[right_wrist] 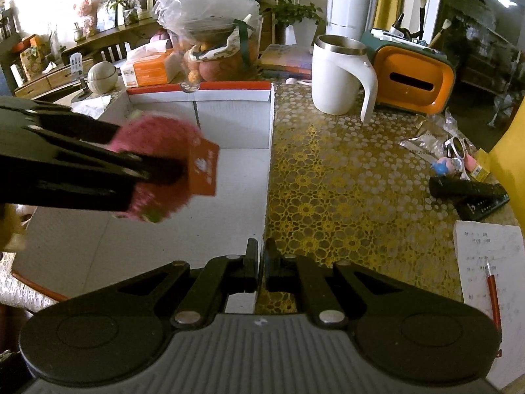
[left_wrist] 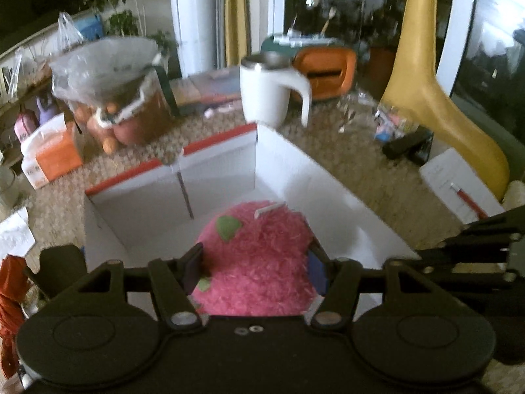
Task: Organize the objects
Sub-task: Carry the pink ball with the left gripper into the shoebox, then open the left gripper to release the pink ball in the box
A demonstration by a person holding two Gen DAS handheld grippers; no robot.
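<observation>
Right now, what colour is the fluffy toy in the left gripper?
Pink, with green patches, seen best in the left wrist view: fluffy toy, left gripper.

A white mug [right_wrist: 339, 77] with a steel rim and a big curved handle stands upright on the bench [right_wrist: 344, 177], which wears a gold lace-patterned cloth. Just right of the mug sits an orange-fronted holder [right_wrist: 413, 80] with a dark slot, brushes poking out of its top. Left of the mug, a clear plastic bag of fruit [right_wrist: 213, 39] bulges beside an orange-and-white tissue pack [right_wrist: 147, 69]. Near the right edge lie a black remote [right_wrist: 469, 193], white sunglasses [right_wrist: 459, 147], and a sheet of paper [right_wrist: 489, 262] with a red pen [right_wrist: 493, 292] resting on it. Leafy potted plants [right_wrist: 292, 10] stand behind the bench.
</observation>
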